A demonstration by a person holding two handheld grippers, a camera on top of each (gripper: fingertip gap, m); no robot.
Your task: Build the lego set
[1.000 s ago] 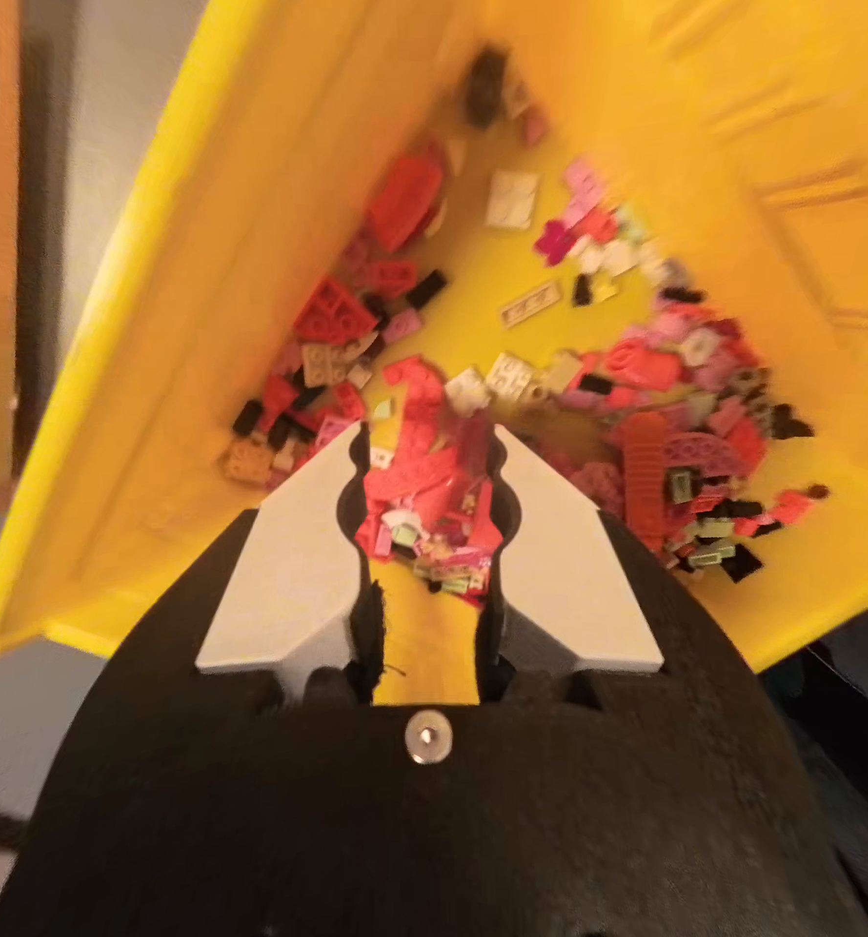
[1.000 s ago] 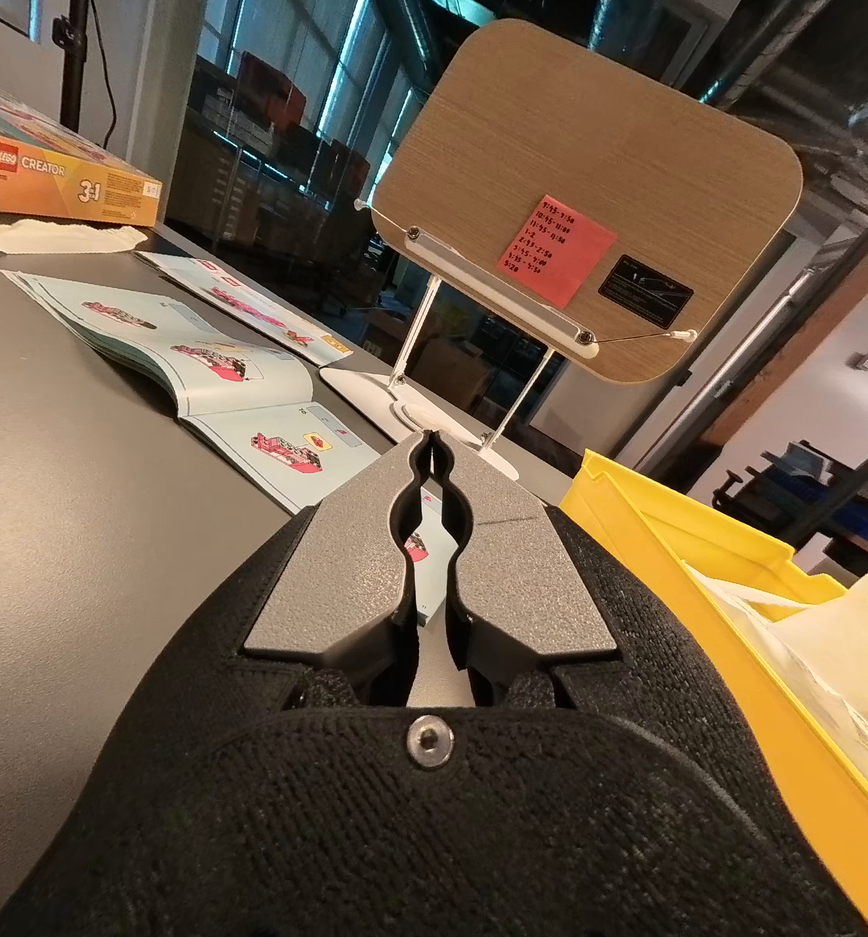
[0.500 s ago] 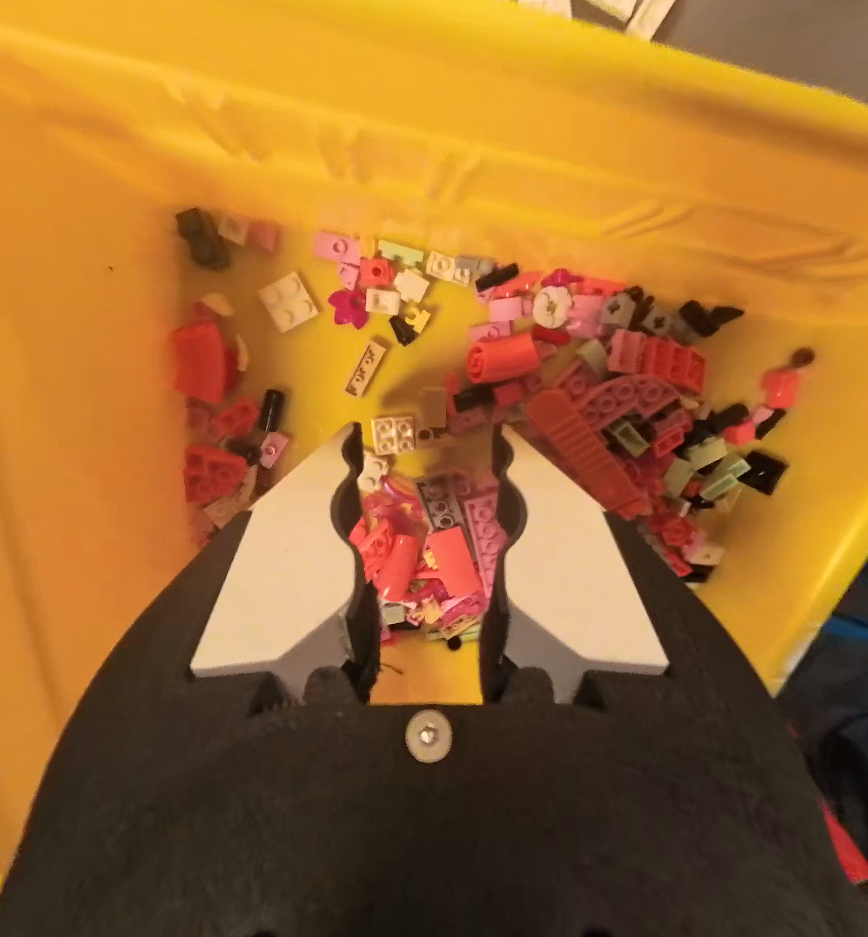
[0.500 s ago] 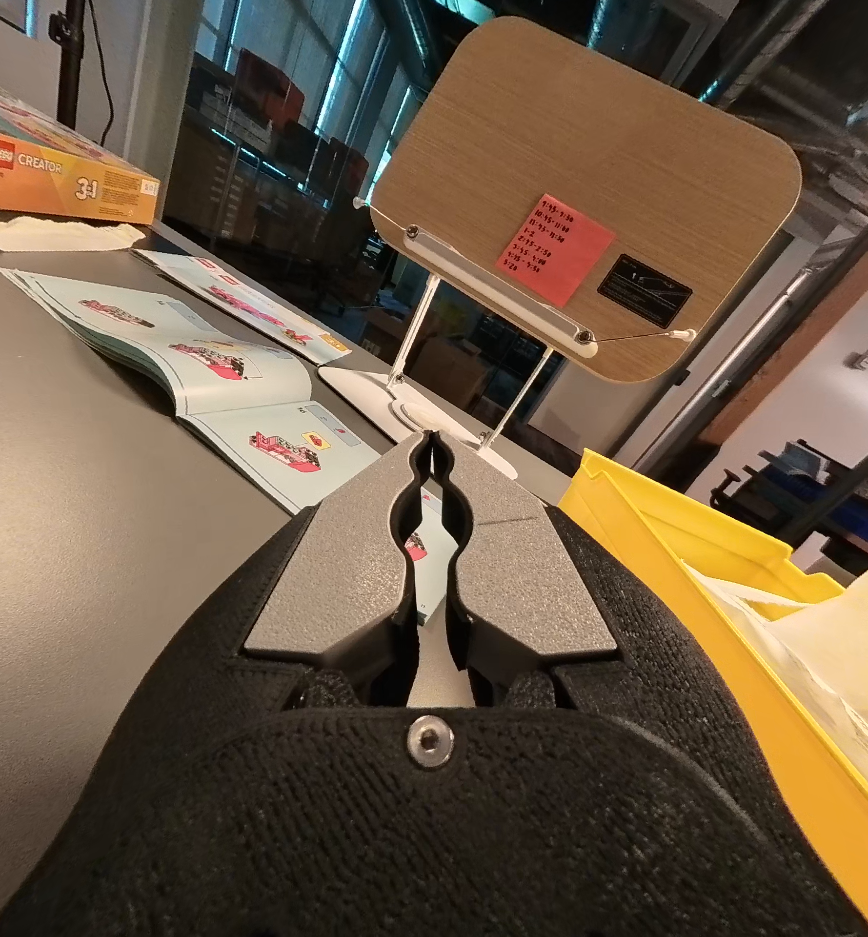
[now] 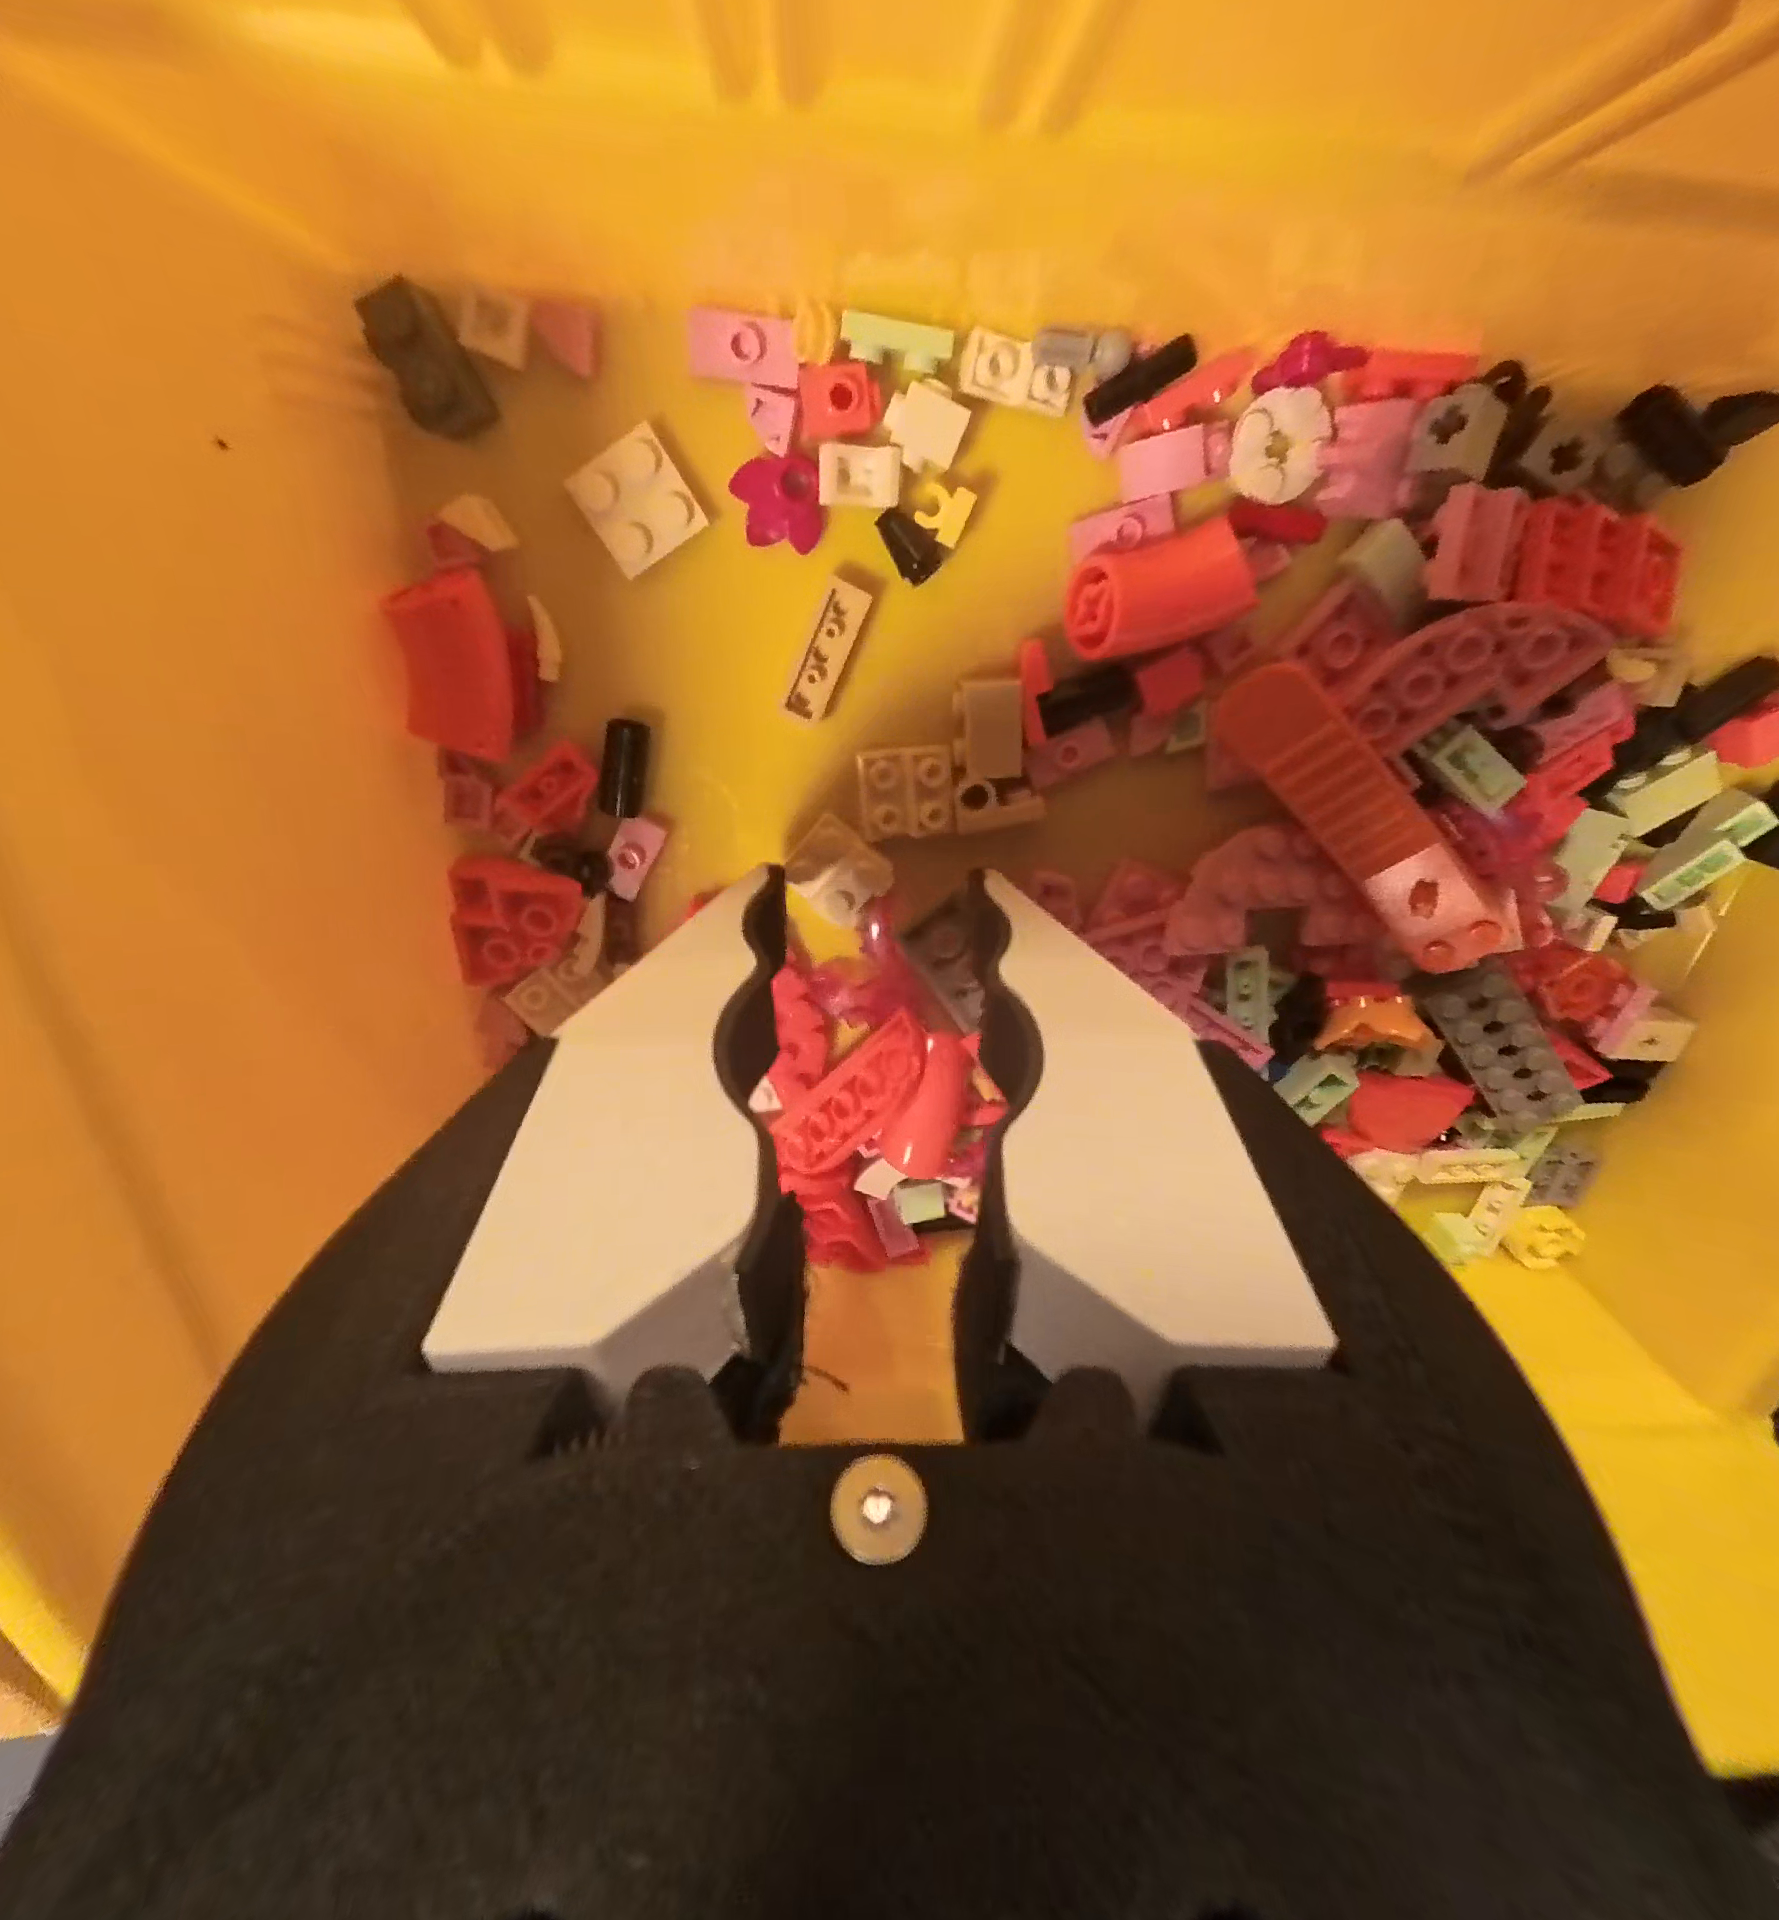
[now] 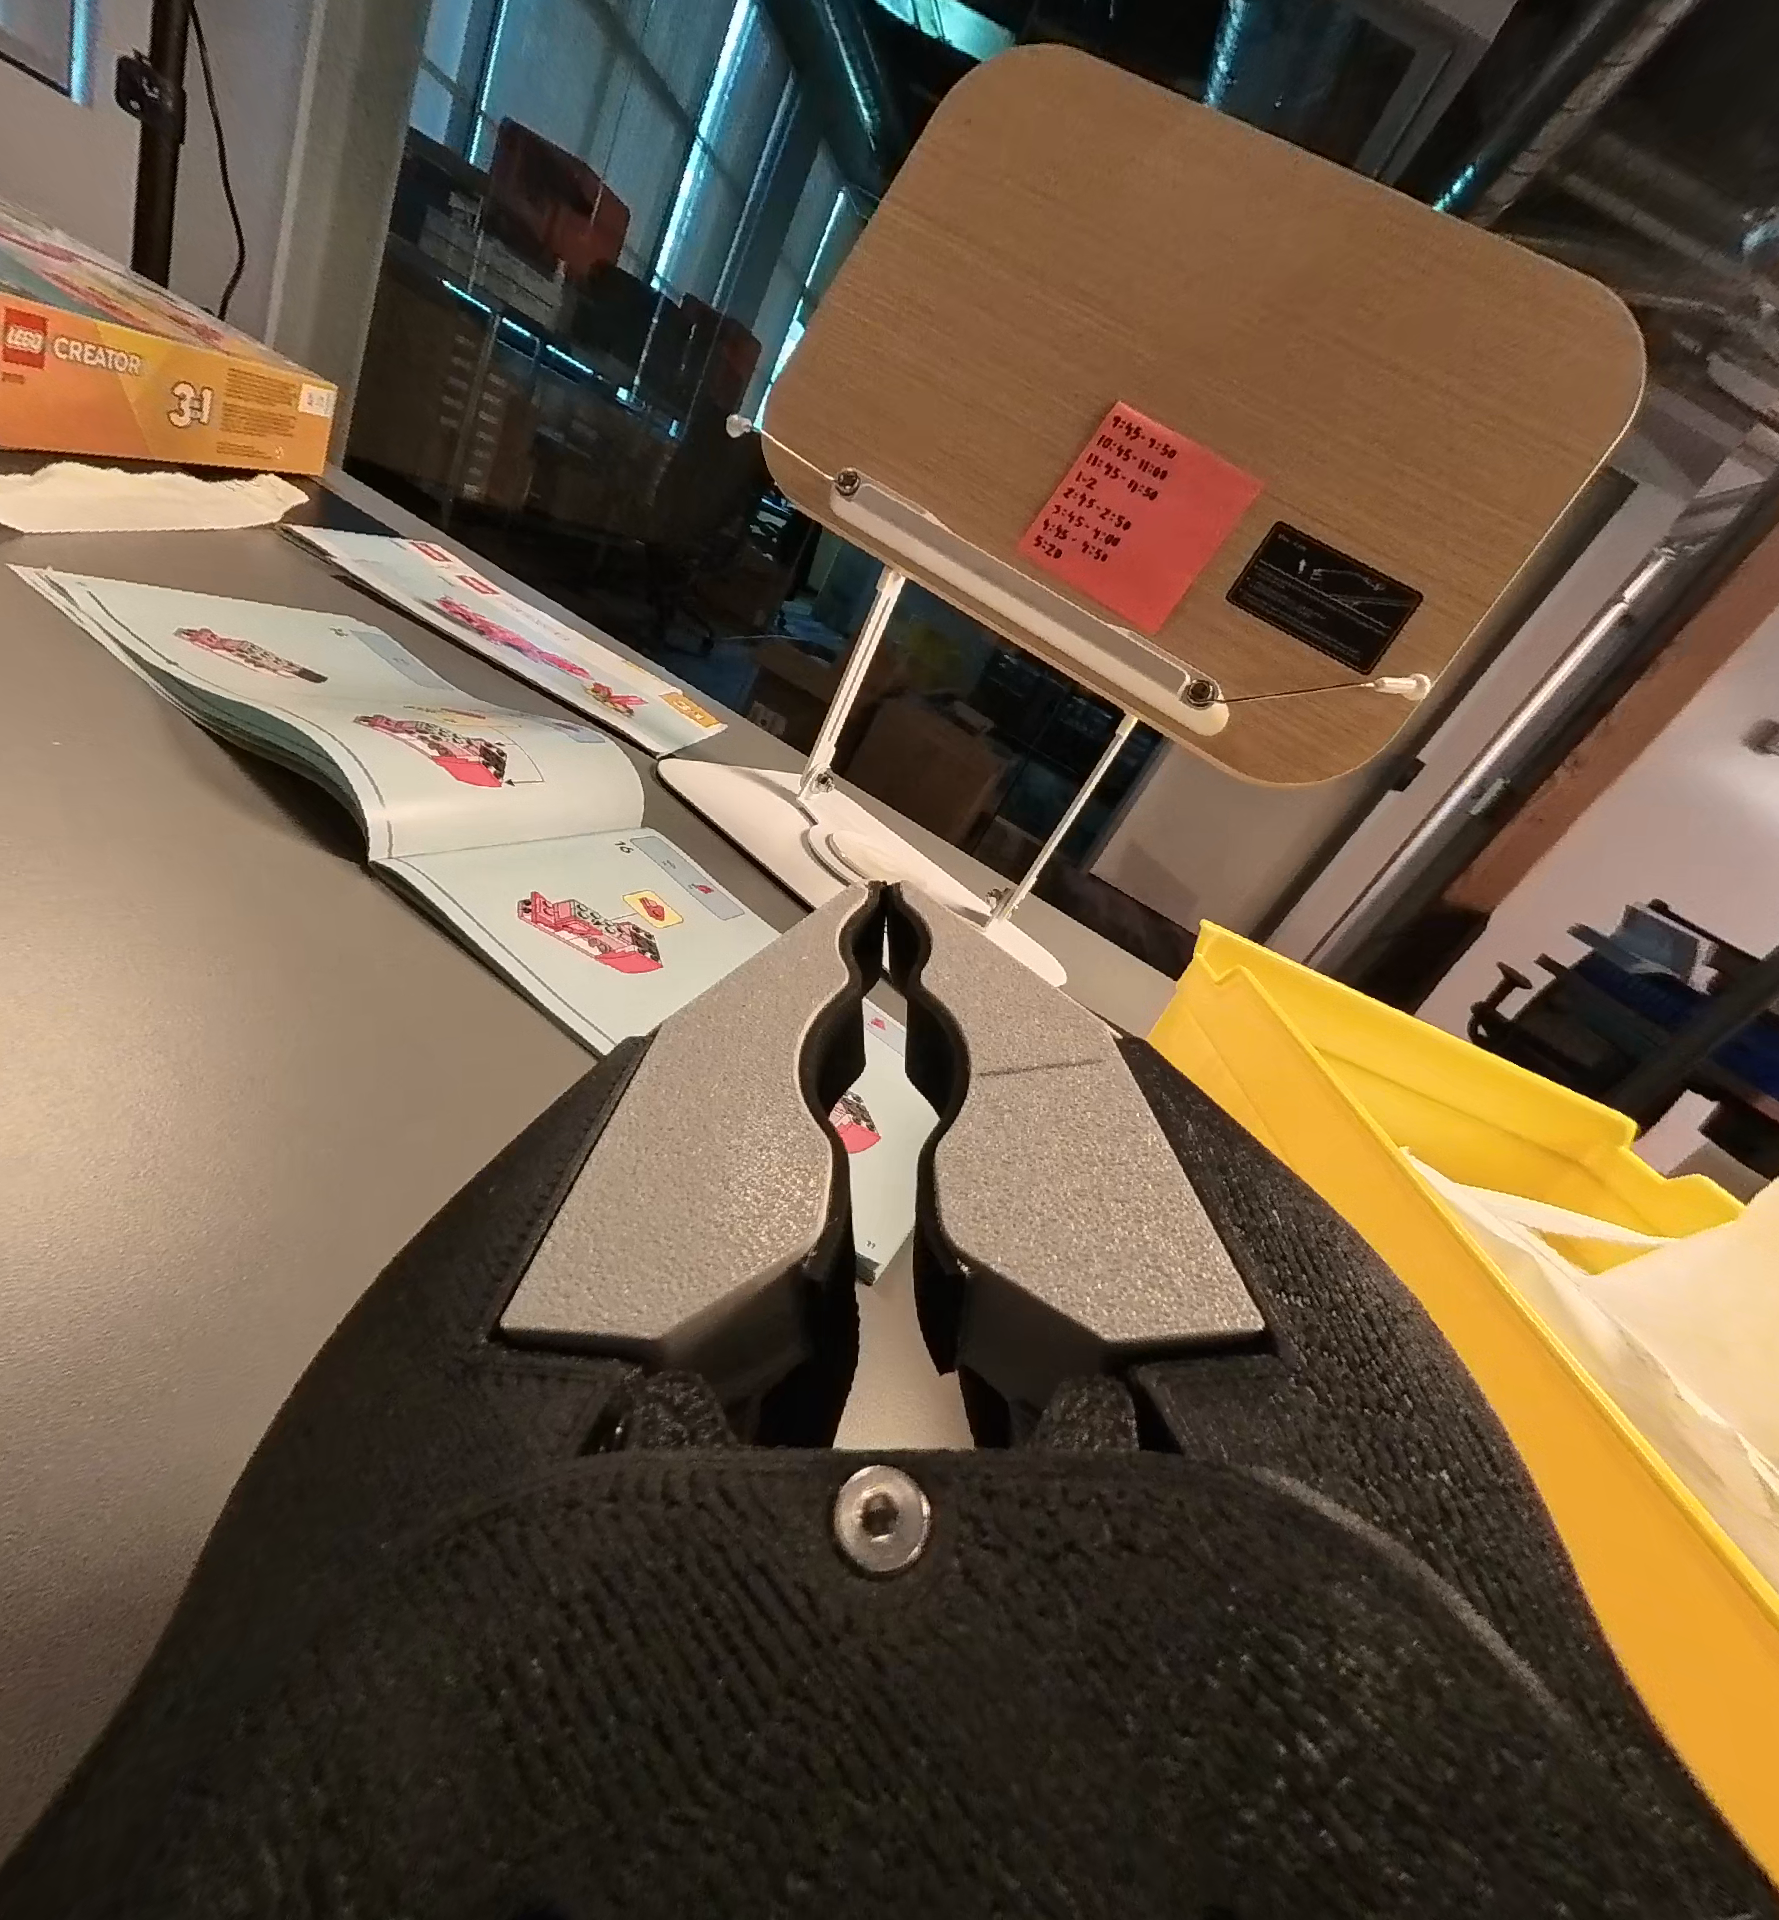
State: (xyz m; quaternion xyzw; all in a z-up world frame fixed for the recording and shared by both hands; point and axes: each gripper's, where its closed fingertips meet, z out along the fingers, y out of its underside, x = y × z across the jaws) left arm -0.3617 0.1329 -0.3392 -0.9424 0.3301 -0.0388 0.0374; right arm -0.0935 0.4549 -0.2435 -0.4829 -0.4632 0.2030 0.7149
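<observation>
Showing printed toy box [image 6: 137,384] | handwritten pink note [image 6: 1139,516] | black label [image 6: 1323,596]

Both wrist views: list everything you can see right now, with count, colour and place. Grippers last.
Bin: one, yellow, fills the left wrist view.
Toy bricks: many, mostly red, pink, black and pale green, loose on that bin's floor.
Brick separator: one, orange, on the right-hand pile.
Second bin: one, yellow, right of the right gripper, holding white paper bags.
Table: one, grey.
Booklets: two, pale blue; the nearer open, the farther closed.
Box: one, orange, far left.
Book stand: one, wooden board on a white base, with a red note.
Left gripper: white fingers open, above the bricks.
Right gripper: grey fingers shut, holding nothing, over the table.
</observation>
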